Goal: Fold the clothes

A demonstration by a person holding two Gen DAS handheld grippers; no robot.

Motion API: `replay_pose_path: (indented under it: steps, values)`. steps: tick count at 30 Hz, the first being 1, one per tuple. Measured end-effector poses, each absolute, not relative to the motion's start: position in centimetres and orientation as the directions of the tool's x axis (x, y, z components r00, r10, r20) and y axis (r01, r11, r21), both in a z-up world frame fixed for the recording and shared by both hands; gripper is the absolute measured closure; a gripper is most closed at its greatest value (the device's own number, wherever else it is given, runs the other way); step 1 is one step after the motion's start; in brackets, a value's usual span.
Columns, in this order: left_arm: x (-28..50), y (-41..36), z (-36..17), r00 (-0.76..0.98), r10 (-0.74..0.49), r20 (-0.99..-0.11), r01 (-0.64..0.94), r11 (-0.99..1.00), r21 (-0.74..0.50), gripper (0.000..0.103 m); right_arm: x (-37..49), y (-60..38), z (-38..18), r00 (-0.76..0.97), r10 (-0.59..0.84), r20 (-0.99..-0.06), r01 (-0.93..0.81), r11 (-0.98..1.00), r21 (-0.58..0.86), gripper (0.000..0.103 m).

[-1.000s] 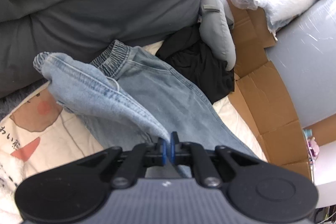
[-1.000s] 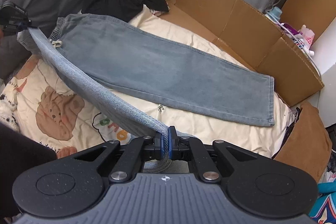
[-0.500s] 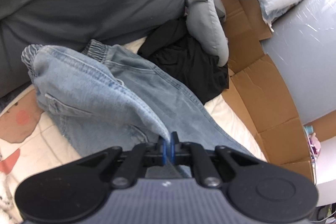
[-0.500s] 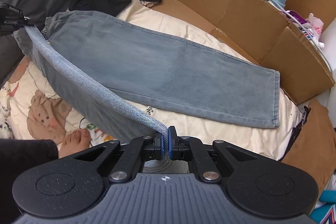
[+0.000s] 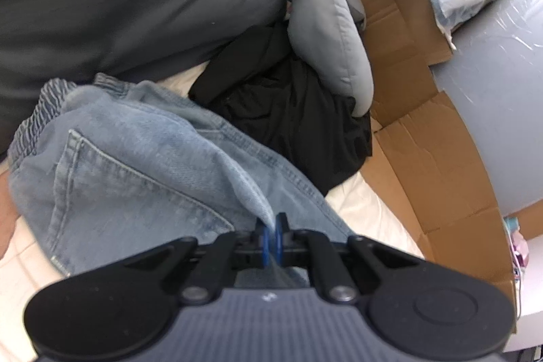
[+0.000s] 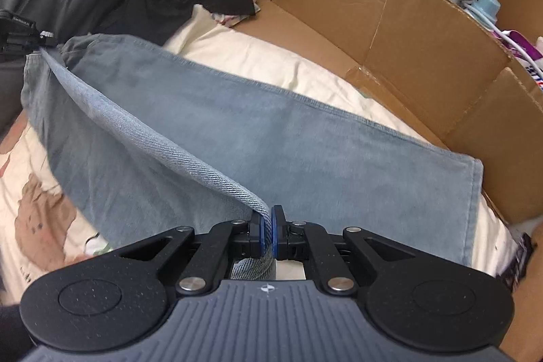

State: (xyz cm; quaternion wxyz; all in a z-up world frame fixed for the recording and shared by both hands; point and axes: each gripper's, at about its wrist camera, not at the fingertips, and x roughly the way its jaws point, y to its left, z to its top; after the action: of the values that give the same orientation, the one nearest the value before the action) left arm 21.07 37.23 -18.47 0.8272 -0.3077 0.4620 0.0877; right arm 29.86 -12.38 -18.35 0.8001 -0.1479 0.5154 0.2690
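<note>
Pinching jeans (image 6: 271, 138) edge: left tongs (image 5: 271, 234), right tongs (image 6: 267, 234); no legible writing.

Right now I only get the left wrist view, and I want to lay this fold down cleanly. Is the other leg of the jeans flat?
Observer: Yes. In the right wrist view the lower leg of the jeans lies flat on the cream bedsheet, its hem toward the cardboard wall.
Operator: Is the right hand-held gripper on denim too?
Observer: The right hand-held gripper is shut on the lifted leg's edge, which stretches across to the left hand-held gripper.
Operator: Anything near the hem end?
Observer: A blue-capped bottle stands behind the cardboard, outside the bed.
</note>
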Motion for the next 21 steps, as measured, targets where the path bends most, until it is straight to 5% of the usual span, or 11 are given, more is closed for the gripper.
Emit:
replay_pose_path:
  steps: [21]
  values:
    - [27.0,36.6,-28.9,0.584,-0.132,-0.801,-0.48,0.739,-0.472,0.098,39.4,-12.4,-26.6,0.313,0.255,-0.915,-0.447,0.889,0.095,0.1]
